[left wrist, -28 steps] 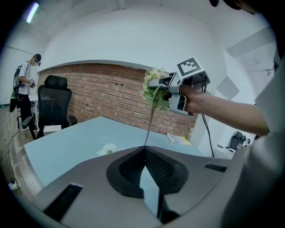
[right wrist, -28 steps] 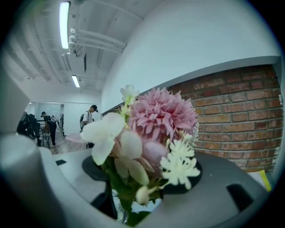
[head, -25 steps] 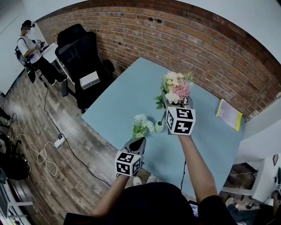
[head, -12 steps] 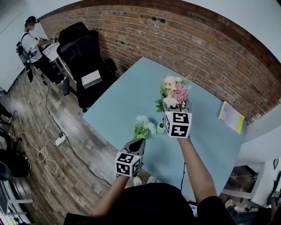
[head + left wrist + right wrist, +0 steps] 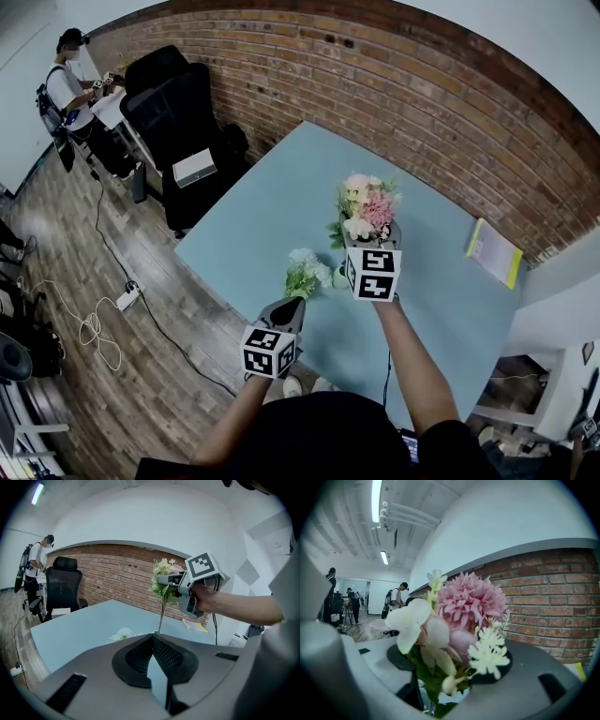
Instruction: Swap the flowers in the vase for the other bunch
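My right gripper [image 5: 367, 231] is shut on the stems of a pink and white bouquet [image 5: 364, 201], held upright above the light blue table [image 5: 272, 206]. In the right gripper view the blooms [image 5: 464, 606] fill the space between the jaws. In the left gripper view the bouquet's long stem [image 5: 161, 613] runs down behind my left jaws' tip, where the small pale vase [image 5: 155, 632] peeks out; whether the stem is inside it is hidden. A white and green bunch [image 5: 305, 269] lies on the table beside the vase [image 5: 337, 277]. My left gripper [image 5: 298, 302] is shut and empty, just short of the vase.
A yellow booklet [image 5: 492, 248] lies at the table's far right. A black office chair [image 5: 178, 103] stands off the table's left corner. A person [image 5: 70, 80] stands at the far left. Cables and a power strip [image 5: 127, 300] lie on the wood floor.
My right gripper has come down and slightly left with the pink bouquet, closer to the vase. The left gripper has stayed put.
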{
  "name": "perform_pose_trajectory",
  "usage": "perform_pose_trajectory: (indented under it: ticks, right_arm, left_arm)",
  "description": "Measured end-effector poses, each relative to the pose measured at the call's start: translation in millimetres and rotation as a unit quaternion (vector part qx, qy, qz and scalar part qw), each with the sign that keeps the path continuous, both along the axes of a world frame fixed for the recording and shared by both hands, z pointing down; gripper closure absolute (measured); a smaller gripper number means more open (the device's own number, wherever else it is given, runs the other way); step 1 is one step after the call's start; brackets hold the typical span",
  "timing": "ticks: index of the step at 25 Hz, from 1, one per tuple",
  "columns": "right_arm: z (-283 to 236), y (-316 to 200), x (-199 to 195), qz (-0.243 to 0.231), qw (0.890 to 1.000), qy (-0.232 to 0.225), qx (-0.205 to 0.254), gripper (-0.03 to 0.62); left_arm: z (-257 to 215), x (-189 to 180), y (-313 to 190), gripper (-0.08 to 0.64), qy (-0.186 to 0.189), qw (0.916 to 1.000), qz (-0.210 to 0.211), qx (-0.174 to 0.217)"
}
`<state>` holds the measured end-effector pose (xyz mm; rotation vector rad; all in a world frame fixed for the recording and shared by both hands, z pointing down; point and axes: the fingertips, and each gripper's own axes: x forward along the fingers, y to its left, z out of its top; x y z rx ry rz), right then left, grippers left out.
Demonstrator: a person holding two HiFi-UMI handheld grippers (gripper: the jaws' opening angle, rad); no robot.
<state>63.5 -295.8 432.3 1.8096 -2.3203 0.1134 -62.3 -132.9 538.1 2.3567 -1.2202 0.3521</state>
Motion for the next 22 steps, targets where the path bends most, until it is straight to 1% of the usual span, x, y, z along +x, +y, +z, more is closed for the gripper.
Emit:
perform_pose_trajectory:
  ticks: [8,13,22]
  right_arm:
    - [20.3,2.6,-4.4,-0.007,1.000,-0.001,-0.012,0.296]
    - [32.2,4.3,-2.4,-0.002,0.999,-0.024,-0.028,0.296]
    - [47.9,10.1,-7.9,-0.011,0.999,-0.019,-0.043,0.295]
  left_arm:
    - [4.8,-2.1,-0.6,0.552,-0.002,1.0000,0.000,-0.003]
    - [3.3,-3.3,-0.9,0.552,-0.002,1.0000,-0.001,-0.001]
    - [0.3,-3.4,-0.6,0.552,0.008,1.0000,-0.003,-0.003]
